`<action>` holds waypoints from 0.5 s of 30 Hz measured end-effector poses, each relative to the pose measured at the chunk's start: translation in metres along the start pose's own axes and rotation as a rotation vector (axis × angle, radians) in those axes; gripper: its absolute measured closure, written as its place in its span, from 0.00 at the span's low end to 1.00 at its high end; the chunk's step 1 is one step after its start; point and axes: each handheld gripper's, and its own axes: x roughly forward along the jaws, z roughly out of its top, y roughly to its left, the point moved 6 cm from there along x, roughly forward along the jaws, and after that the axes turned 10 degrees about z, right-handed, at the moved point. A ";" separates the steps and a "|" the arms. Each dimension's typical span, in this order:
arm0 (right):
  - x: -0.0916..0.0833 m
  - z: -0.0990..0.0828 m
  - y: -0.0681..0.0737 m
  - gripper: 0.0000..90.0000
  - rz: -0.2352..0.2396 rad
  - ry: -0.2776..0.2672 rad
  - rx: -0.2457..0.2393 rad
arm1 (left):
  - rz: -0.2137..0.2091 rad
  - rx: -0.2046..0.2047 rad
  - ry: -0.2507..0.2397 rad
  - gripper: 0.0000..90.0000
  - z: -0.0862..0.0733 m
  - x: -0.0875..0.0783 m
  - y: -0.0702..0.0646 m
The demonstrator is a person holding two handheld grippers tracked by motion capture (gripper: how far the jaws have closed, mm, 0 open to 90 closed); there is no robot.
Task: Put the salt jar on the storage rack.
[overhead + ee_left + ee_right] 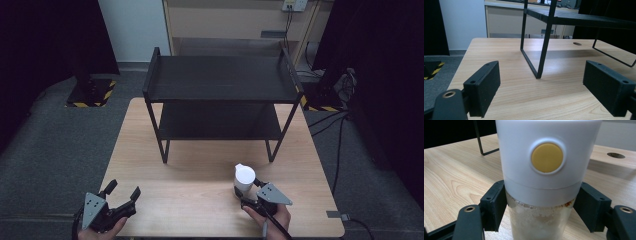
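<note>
A jar with a tall white lid and a clear body of pale powder stands on the table's front right. In the right gripper view the lid carries a round yellow button. My right gripper is shut on the jar, its pads pressing the clear body just under the lid. My left gripper rests at the table's front left, open wide, with nothing between its fingers. It faces the near left leg of the rack.
A black two-tier metal rack stands at the back of the wooden table, both shelves bare. Bare wood lies between the rack's front legs and the grippers. Cables run over the floor at the right.
</note>
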 end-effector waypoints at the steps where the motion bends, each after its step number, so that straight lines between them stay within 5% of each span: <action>1: 0.000 0.000 0.000 0.34 0.001 -0.001 -0.001 | 0.000 0.000 0.000 0.14 0.000 0.000 0.000; 15: 0.001 -0.001 0.000 0.34 -0.006 -0.004 -0.006 | -0.003 0.000 -0.007 0.14 0.000 -0.001 -0.001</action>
